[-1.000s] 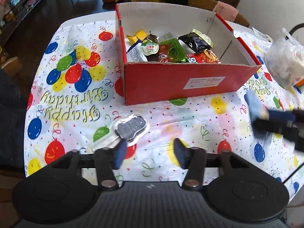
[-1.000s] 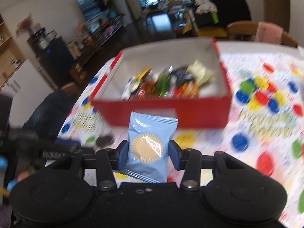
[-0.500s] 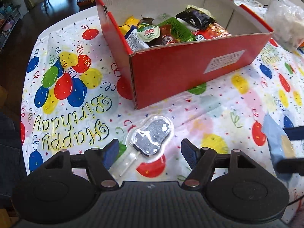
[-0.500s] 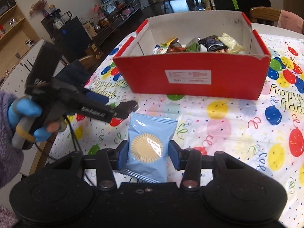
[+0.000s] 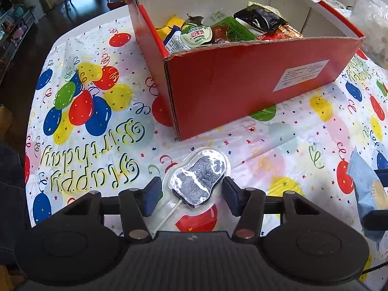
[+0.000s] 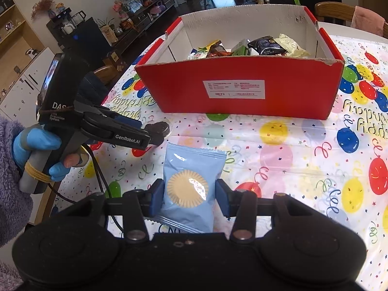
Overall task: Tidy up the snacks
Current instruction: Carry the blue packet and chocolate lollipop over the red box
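We're closing the left gripper (image 5: 191, 194) around the clear-wrapped dark lollipop (image 5: 197, 180) lying flat on the balloon tablecloth (image 5: 80, 126); the slick blister risks squirting out. Our right gripper (image 6: 190, 197) is clamping the pale-blue snack packet (image 6: 191, 186), short of the red cardboard box (image 6: 240, 84).

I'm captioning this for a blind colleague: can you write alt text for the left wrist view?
The left gripper is closing around a clear-wrapped dark lollipop lying on a balloon-print birthday tablecloth. Behind it stands an open red box filled with assorted snacks; a blue packet shows at the right edge.
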Tool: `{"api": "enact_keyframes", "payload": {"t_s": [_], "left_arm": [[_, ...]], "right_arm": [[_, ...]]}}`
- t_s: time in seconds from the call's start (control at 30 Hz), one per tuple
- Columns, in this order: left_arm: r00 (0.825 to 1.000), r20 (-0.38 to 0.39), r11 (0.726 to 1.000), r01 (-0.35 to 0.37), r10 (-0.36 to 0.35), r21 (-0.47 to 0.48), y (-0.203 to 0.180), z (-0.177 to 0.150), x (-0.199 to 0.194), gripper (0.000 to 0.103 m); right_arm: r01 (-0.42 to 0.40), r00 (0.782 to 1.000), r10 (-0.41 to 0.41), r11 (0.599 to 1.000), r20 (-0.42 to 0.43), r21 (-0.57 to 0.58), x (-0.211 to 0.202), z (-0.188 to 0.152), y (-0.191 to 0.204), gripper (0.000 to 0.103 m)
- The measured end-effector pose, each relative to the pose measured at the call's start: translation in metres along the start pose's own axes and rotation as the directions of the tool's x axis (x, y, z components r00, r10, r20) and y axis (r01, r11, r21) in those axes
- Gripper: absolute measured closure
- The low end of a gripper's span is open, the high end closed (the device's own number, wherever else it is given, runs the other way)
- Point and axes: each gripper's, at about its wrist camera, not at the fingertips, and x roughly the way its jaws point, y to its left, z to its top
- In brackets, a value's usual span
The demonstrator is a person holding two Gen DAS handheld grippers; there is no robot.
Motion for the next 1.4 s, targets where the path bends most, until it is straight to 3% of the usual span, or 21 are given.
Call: {"api": "enact_keyframes", "payload": {"t_s": [0.27,0.63,0.93,1.13,1.4], "left_arm": [[1.000,0.013,0.997,0.002,-0.001,-0.080,-0.002,-0.003,-0.005,0.058],[0.999,0.040,0.961,0.044,-0.034,-0.274,-0.001,-0.028,-0.027,0.059],[0.996,0.079,0.945,0.062,-0.038,-0.322,-0.017,-0.040,-0.065,0.059],[0.990,0.139,0.945,0.082,-0.040,-0.318,-0.027,-0.028,-0.096,0.059],[0.981,0.193,0.948,0.083,-0.023,-0.308,-0.034,0.018,-0.121,0.059]], "right_arm": [[0.016,1.000,-0.016,1.000,0.013,0.025,-0.005,-0.003,-0.007,0.059],[0.027,0.998,-0.030,0.997,0.049,0.066,-0.019,-0.007,-0.016,0.059],[0.049,0.994,-0.055,0.997,0.091,0.067,-0.036,-0.005,-0.018,0.059],[0.074,0.986,-0.079,0.997,0.144,0.037,-0.051,0.013,-0.020,0.059],[0.087,0.970,-0.086,0.996,0.228,0.008,-0.067,0.070,-0.031,0.059]]}}
